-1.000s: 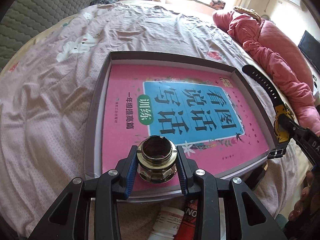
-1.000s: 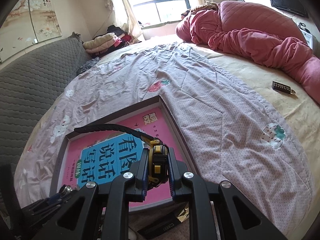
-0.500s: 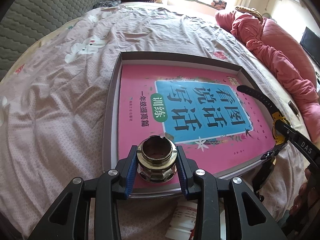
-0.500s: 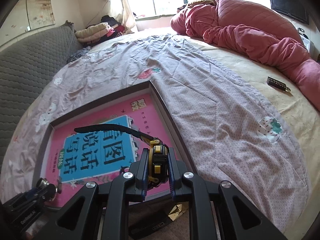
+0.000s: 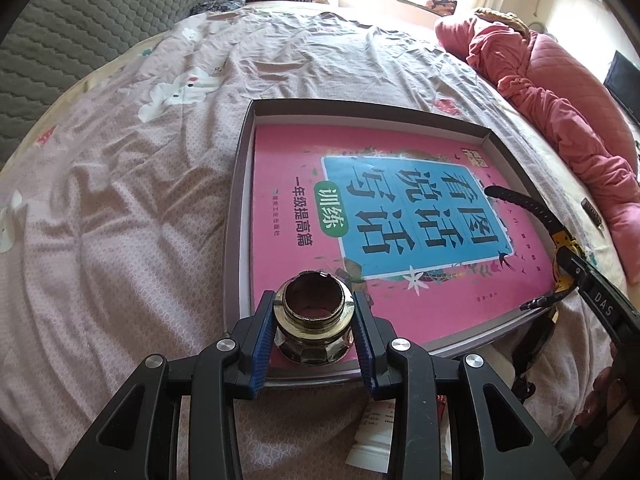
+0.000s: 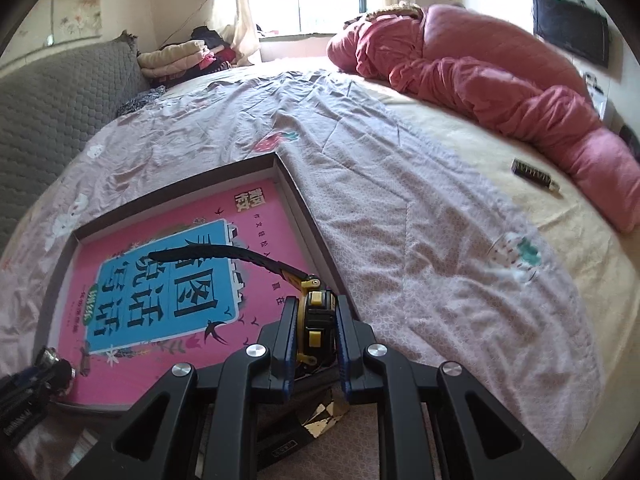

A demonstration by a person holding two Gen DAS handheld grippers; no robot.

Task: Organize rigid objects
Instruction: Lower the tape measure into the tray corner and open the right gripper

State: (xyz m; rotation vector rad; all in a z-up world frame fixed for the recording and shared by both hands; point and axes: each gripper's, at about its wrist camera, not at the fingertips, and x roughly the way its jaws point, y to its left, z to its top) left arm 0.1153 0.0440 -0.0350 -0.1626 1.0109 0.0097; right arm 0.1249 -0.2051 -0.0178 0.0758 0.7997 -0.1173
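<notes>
Your right gripper [image 6: 316, 336] has swung its clamped yellow wristwatch [image 6: 314, 312] over the tray's [image 5: 240, 216] near-right corner; your left gripper [image 5: 312, 332] holds the brass fitting [image 5: 312, 328] over the near-left edge, both ready to set down.

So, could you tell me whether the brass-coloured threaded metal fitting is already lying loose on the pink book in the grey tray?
No, the brass-coloured threaded metal fitting is clamped between the left gripper's blue pads, above the pink book.
</notes>
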